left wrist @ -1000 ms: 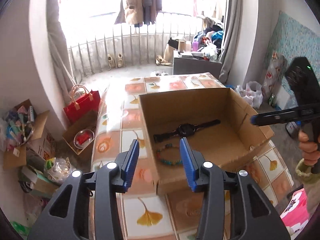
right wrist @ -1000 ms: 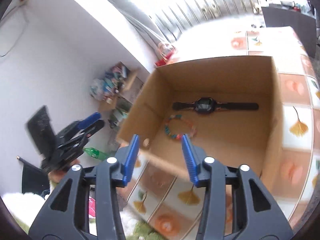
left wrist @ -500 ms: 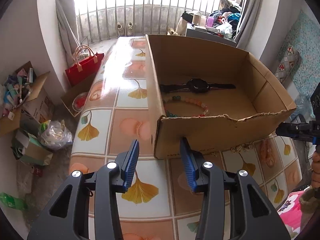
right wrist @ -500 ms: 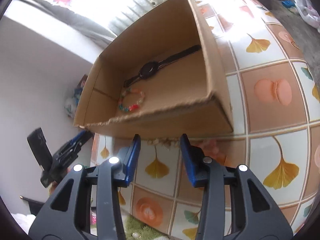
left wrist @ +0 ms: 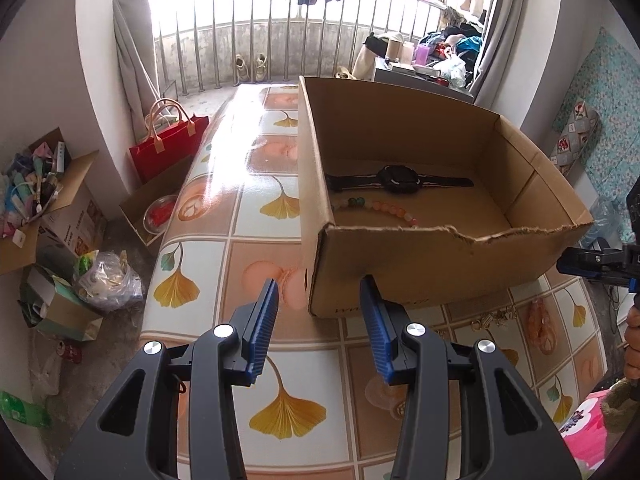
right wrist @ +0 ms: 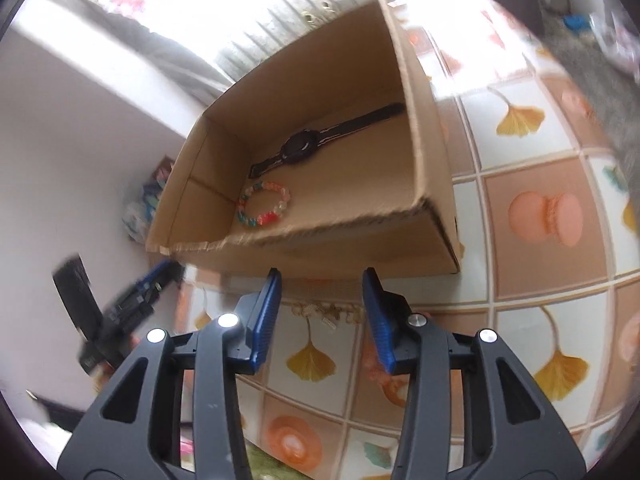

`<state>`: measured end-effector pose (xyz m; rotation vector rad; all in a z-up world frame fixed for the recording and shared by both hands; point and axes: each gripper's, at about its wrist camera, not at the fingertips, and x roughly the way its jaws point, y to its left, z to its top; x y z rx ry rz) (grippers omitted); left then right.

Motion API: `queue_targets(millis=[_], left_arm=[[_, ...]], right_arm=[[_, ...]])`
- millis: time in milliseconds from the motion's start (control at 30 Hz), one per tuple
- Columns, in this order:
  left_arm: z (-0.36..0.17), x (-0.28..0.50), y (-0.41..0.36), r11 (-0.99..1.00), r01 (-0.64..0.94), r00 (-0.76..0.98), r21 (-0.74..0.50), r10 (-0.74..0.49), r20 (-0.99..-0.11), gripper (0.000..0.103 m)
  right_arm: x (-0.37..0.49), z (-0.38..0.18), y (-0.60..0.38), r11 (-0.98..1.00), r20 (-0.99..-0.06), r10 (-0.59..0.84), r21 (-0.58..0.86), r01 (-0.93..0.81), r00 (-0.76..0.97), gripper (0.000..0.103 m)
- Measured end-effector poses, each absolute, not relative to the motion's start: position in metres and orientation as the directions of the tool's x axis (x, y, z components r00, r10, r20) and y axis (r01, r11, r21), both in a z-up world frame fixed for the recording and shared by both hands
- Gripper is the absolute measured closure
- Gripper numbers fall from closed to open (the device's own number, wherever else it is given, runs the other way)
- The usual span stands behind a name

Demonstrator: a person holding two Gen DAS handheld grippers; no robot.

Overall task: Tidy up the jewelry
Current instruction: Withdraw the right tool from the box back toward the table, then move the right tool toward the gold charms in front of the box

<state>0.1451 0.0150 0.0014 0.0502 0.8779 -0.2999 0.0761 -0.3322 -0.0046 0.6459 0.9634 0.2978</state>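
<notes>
An open cardboard box (left wrist: 440,264) stands on the tiled table (left wrist: 256,208). Inside it lie a black watch (left wrist: 400,179) and a coloured bead bracelet (left wrist: 380,208); both show in the right wrist view too, the watch (right wrist: 308,146) and the bracelet (right wrist: 264,205). In front of the box lie a gold chain (left wrist: 494,316) and an orange bracelet (left wrist: 540,322). My left gripper (left wrist: 318,320) is open and empty, low near the box's front left corner. My right gripper (right wrist: 322,312) is open and empty, just above the gold chain (right wrist: 324,312). It also shows in the left wrist view (left wrist: 576,262).
The table edge drops off at the left onto a cluttered floor with a red bag (left wrist: 168,148), cardboard boxes (left wrist: 44,208) and a plastic bag (left wrist: 108,282). A balcony railing (left wrist: 280,52) lies behind. An orange bracelet (right wrist: 390,376) lies partly hidden by my right fingers.
Both grippers pulled back from over the box and dropped low in front of it. The right gripper swung round towards the gold chain. Both stay open.
</notes>
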Motion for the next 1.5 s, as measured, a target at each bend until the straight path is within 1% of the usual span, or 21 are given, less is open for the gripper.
queue_targets(millis=[67, 100, 133, 167, 233, 333, 367, 467, 500, 533, 600, 667, 733, 1000, 1133, 1233, 1300, 1367, 1400, 1433, 1500], left_arm=[[-0.002, 0.135, 0.014, 0.951, 0.293, 0.579, -0.100, -0.259, -0.773, 0.057], [-0.005, 0.130, 0.012, 0.948, 0.300, 0.564, -0.109, -0.269, -0.781, 0.049], [-0.010, 0.123, 0.009, 0.945, 0.308, 0.545, -0.112, -0.272, -0.793, 0.044], [-0.015, 0.118, 0.007, 0.943, 0.314, 0.532, -0.109, -0.270, -0.803, 0.043], [-0.029, 0.103, -0.001, 0.940, 0.328, 0.494, -0.097, -0.258, -0.830, 0.033], [-0.053, 0.090, -0.013, 0.943, 0.331, 0.454, -0.039, -0.195, -0.870, 0.029], [-0.059, 0.088, -0.014, 0.942, 0.334, 0.445, -0.027, -0.183, -0.877, 0.028], [-0.066, 0.082, -0.021, 0.944, 0.322, 0.492, 0.064, -0.109, -0.864, 0.014], [-0.067, 0.081, -0.022, 0.944, 0.323, 0.491, 0.061, -0.112, -0.864, 0.011], [-0.069, 0.083, -0.020, 0.948, 0.317, 0.475, 0.040, -0.122, -0.872, 0.006], [-0.071, 0.083, -0.017, 0.954, 0.299, 0.465, 0.018, -0.129, -0.876, 0.006], [-0.071, 0.082, -0.016, 0.953, 0.303, 0.471, 0.021, -0.131, -0.872, 0.006], [-0.071, 0.079, -0.015, 0.952, 0.306, 0.478, 0.020, -0.135, -0.868, 0.006], [-0.071, 0.074, -0.014, 0.952, 0.304, 0.464, 0.020, -0.130, -0.876, 0.006], [-0.069, 0.077, -0.014, 0.953, 0.304, 0.463, 0.019, -0.130, -0.877, 0.006], [-0.070, 0.081, -0.014, 0.953, 0.304, 0.461, 0.020, -0.128, -0.878, 0.006], [-0.070, 0.082, -0.014, 0.953, 0.303, 0.461, 0.018, -0.130, -0.878, 0.006], [-0.070, 0.084, -0.014, 0.953, 0.303, 0.453, 0.015, -0.130, -0.882, 0.006], [-0.070, 0.084, -0.014, 0.953, 0.304, 0.449, 0.015, -0.129, -0.884, 0.006], [-0.069, 0.085, -0.014, 0.952, 0.305, 0.446, 0.014, -0.130, -0.885, 0.006], [-0.070, 0.085, -0.014, 0.951, 0.310, 0.447, 0.014, -0.133, -0.885, 0.006]], right_arm=[[0.061, 0.003, -0.320, 0.817, -0.680, 0.480, 0.577, 0.000, 0.554, 0.054], [0.050, 0.005, -0.307, 0.834, -0.688, 0.478, 0.551, -0.035, 0.546, 0.047], [0.044, 0.004, -0.300, 0.843, -0.697, 0.477, 0.535, -0.055, 0.535, 0.046], [0.033, 0.003, -0.282, 0.866, -0.720, 0.465, 0.491, -0.097, 0.515, 0.046], [0.018, -0.001, -0.260, 0.894, -0.747, 0.437, 0.422, -0.151, 0.501, 0.043], [-0.002, -0.018, -0.224, 0.951, -0.810, 0.308, 0.239, -0.198, 0.499, 0.039], [-0.006, -0.024, -0.216, 0.955, -0.821, 0.288, 0.208, -0.212, 0.493, 0.039], [-0.009, -0.042, -0.200, 0.966, -0.841, 0.229, 0.134, -0.221, 0.489, 0.036], [-0.009, -0.045, -0.197, 0.966, -0.844, 0.226, 0.130, -0.224, 0.486, 0.034], [-0.010, -0.048, -0.195, 0.968, -0.843, 0.214, 0.113, -0.226, 0.493, 0.028], [-0.013, -0.050, -0.190, 0.971, -0.839, 0.183, 0.073, -0.226, 0.512, 0.019], [-0.014, -0.051, -0.191, 0.971, -0.839, 0.194, 0.091, -0.220, 0.508, 0.019], [-0.012, -0.054, -0.196, 0.973, -0.849, 0.199, 0.110, -0.205, 0.489, 0.007], [-0.015, -0.055, -0.201, 0.965, -0.839, 0.217, 0.106, -0.240, 0.500, 0.007], [-0.018, -0.050, -0.213, 0.963, -0.854, 0.229, 0.131, -0.234, 0.467, 0.007], [-0.021, -0.033, -0.224, 0.959, -0.815, 0.271, 0.181, -0.219, 0.512, 0.007], [-0.020, -0.024, -0.227, 0.938, -0.775, 0.339, 0.235, -0.255, 0.533, 0.008], [-0.015, -0.024, -0.227, 0.922, -0.760, 0.380, 0.266, -0.280, 0.528, 0.008], [-0.011, -0.026, -0.225, 0.920, -0.761, 0.385, 0.269, -0.287, 0.522, 0.011], [-0.005, -0.029, -0.223, 0.916, -0.764, 0.392, 0.269, -0.298, 0.512, 0.020], [0.005, -0.037, -0.222, 0.916, -0.780, 0.389, 0.268, -0.300, 0.491, 0.029]])
